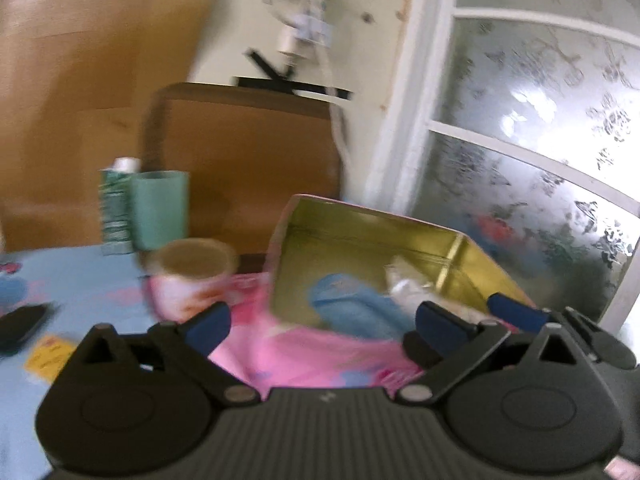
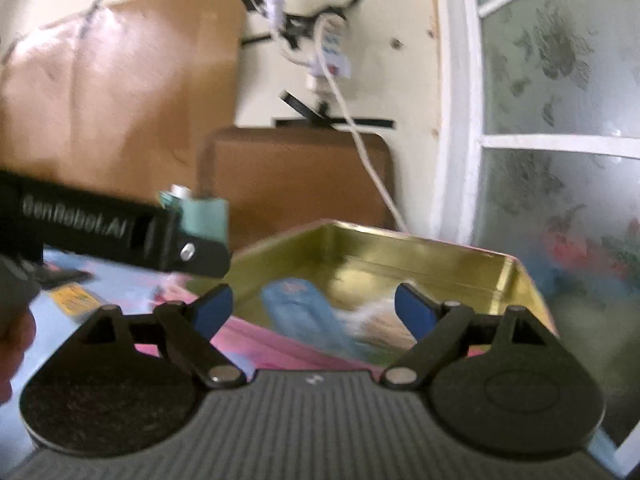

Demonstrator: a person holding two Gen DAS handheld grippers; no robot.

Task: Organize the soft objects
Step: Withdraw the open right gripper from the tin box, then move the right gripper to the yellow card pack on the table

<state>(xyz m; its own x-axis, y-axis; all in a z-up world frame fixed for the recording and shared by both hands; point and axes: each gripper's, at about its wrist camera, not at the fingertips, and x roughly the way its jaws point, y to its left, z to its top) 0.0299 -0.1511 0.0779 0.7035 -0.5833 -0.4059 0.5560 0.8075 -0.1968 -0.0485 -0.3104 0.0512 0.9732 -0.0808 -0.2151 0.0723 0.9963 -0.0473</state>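
A tin box with a gold inside (image 1: 360, 236) (image 2: 400, 248) stands open on the table, right in front of both grippers. Inside it lie a blue soft item (image 1: 352, 304) (image 2: 296, 304) and, to its right, a whitish soft item (image 1: 404, 280) (image 2: 380, 316). My left gripper (image 1: 324, 320) is open just short of the box's near edge, nothing between its fingers. My right gripper (image 2: 314, 310) is open too, empty, facing the same box. The left gripper's black body (image 2: 100, 228) shows at the left of the right wrist view. Both views are blurred.
Left of the box stand a pink-and-white mug (image 1: 192, 276), a teal cup (image 1: 160, 208) and a green carton (image 1: 114, 212). A black object (image 1: 20, 324) and a yellow card (image 1: 50, 354) lie at the left. Brown cardboard (image 1: 248, 152) stands behind; a frosted window (image 1: 540, 140) closes the right.
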